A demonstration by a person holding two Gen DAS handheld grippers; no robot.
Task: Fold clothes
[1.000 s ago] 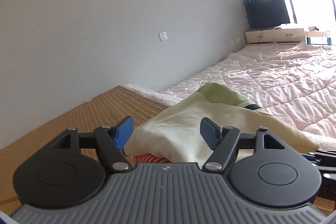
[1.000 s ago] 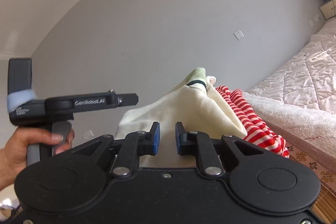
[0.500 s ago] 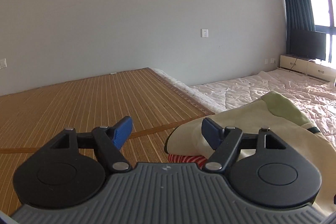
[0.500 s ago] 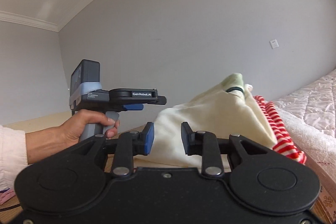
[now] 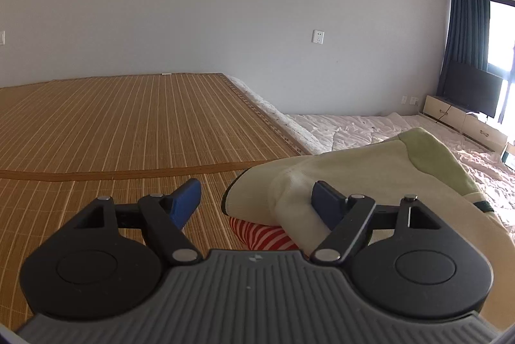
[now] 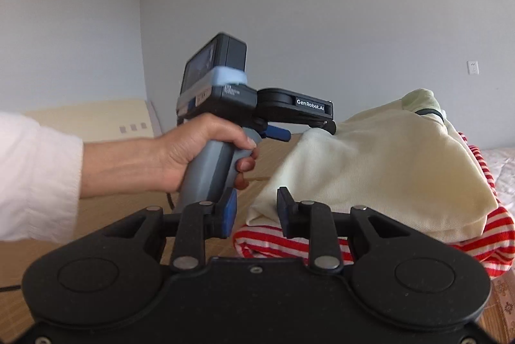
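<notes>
The cream garment (image 5: 370, 179) lies folded on top of a red-and-white striped garment (image 5: 267, 234), and both rest at the edge of the bamboo mat (image 5: 128, 131), just beside the pale quilted bedding (image 5: 354, 128).

The left gripper (image 5: 257, 202) has its blue pads wide apart. Its right pad (image 5: 326, 202) is against the cream cloth, while the left pad (image 5: 186, 202) stands over the bare mat; nothing is pinched between them.

The right gripper (image 6: 256, 212) also has its fingers apart, with a smaller gap. The near corner of the cream garment (image 6: 370, 170) sits just beyond this gap, and the striped garment (image 6: 264, 239) shows under it (whether the pads touch the cloth, I cannot tell).

In the right wrist view, a hand (image 6: 199, 150) with a white sleeve (image 6: 35, 176) holds the handle of the left gripper (image 6: 276, 131), whose tips reach the far edge of the cream pile.

Further away there are a grey wall (image 5: 225, 5) with a socket (image 5: 318, 36), a dark blue curtain (image 5: 466, 12) and a low cabinet (image 5: 463, 121).
</notes>
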